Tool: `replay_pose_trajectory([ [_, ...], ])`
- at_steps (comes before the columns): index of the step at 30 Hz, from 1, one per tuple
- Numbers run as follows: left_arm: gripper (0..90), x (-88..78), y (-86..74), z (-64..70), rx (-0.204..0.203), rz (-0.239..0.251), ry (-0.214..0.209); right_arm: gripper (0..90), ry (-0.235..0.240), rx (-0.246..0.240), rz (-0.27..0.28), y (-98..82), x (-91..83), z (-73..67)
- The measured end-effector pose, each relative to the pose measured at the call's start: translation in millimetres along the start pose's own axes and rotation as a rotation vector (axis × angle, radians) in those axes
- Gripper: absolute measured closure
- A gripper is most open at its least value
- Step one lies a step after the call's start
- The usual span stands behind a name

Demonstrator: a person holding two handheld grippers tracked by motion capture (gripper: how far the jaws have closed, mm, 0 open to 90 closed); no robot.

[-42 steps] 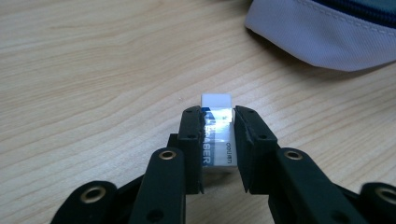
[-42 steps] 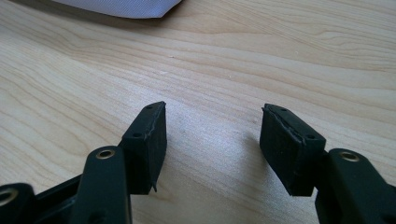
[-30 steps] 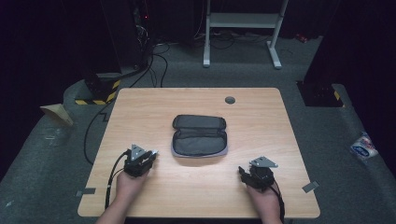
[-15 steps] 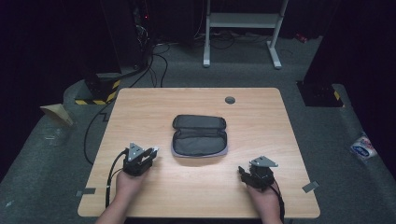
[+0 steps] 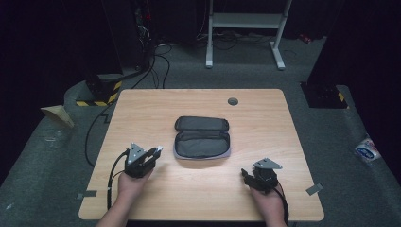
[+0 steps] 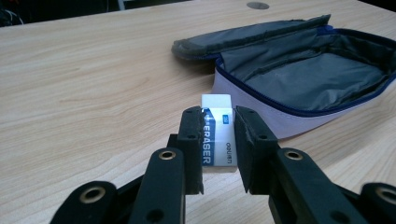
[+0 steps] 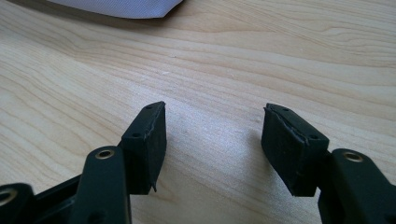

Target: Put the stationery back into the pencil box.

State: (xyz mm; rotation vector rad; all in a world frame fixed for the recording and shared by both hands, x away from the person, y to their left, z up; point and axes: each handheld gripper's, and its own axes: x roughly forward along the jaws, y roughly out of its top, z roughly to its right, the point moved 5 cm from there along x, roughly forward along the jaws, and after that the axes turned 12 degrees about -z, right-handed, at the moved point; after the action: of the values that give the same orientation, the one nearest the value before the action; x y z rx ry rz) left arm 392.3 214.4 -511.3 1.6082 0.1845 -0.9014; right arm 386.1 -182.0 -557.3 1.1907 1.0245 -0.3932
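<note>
A grey pencil case (image 5: 202, 137) lies unzipped and open in the middle of the wooden table (image 5: 265, 113), its grey lining showing in the left gripper view (image 6: 303, 70). My left gripper (image 5: 150, 155) is shut on a white eraser (image 6: 217, 135) with a blue sleeve, held just left of the case's near edge. The eraser's white end (image 5: 159, 149) pokes out toward the case. My right gripper (image 5: 246, 176) rests low at the table's front right with its jaws open (image 7: 212, 140) and nothing between them; a corner of the case (image 7: 126, 7) lies beyond.
A round cable hole (image 5: 232, 101) sits near the table's far edge. Behind the table stand a white desk frame (image 5: 246, 28) and dark equipment with cables (image 5: 142, 61) on the carpet. Bare wood surrounds the case.
My left gripper has edged slightly right toward the case with the eraser in it. The right gripper has stayed put.
</note>
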Motion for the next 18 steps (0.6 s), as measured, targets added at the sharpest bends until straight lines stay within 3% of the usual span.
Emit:
replay_pose_trajectory([
  [7,72.6,-6.9,6.0,2.8,0.007,0.022,-0.014,40.0,0.001,-0.001,0.000,0.3,0.2,0.1],
  [15,72.6,-11.4,16.4,0.5,0.000,0.034,-0.006,39.9,0.001,-0.002,0.000,0.3,0.2,0.1],
  [18,72.6,-14.2,19.7,1.6,0.014,0.043,0.000,39.9,0.001,0.001,0.000,0.0,0.0,-0.3],
])
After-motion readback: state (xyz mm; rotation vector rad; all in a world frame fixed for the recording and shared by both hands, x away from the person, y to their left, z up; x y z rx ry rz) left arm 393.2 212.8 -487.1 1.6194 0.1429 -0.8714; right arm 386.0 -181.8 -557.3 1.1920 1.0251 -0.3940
